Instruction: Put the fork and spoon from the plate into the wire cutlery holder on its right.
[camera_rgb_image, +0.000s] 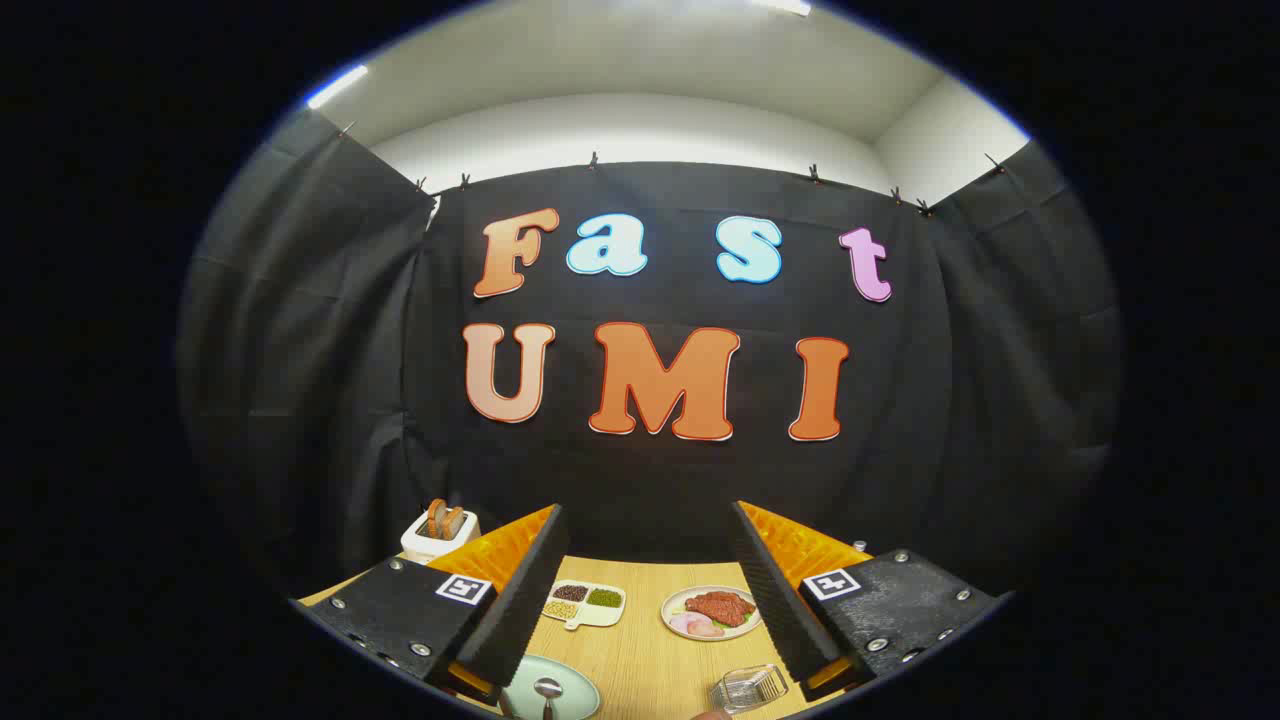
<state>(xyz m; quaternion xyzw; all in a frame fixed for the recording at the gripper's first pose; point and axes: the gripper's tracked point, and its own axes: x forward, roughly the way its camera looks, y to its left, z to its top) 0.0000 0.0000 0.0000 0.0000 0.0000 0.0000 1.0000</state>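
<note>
**Jaws wide and empty above the tabletop**

The gripper (645, 585) is held high over a light wooden tabletop (650, 660), pointing toward the far wall of black cloth. Its jaws stand wide apart with nothing between them but open tabletop.

The plate (570, 690), pale blue-green, lies near, just ahead of the left finger and partly hidden behind it. A spoon (547, 692) rests on it, bowl toward the far side; the fork cannot be made out. To the right of the plate, near the right finger's base, sits the cutlery holder (750, 688), which looks clear or fine-wired; its make is hard to tell at this size. Plate and holder are apart, with bare wood between them.

Farther off, between the fingers, are a white divided tray (588, 604) with dark, green and yellowish fillings in its compartments, and to its right a white dish (712, 612) of red meat with pale slices. At the far left, beyond the left finger, a white toaster (438, 535) holds slices of bread upright.
</note>
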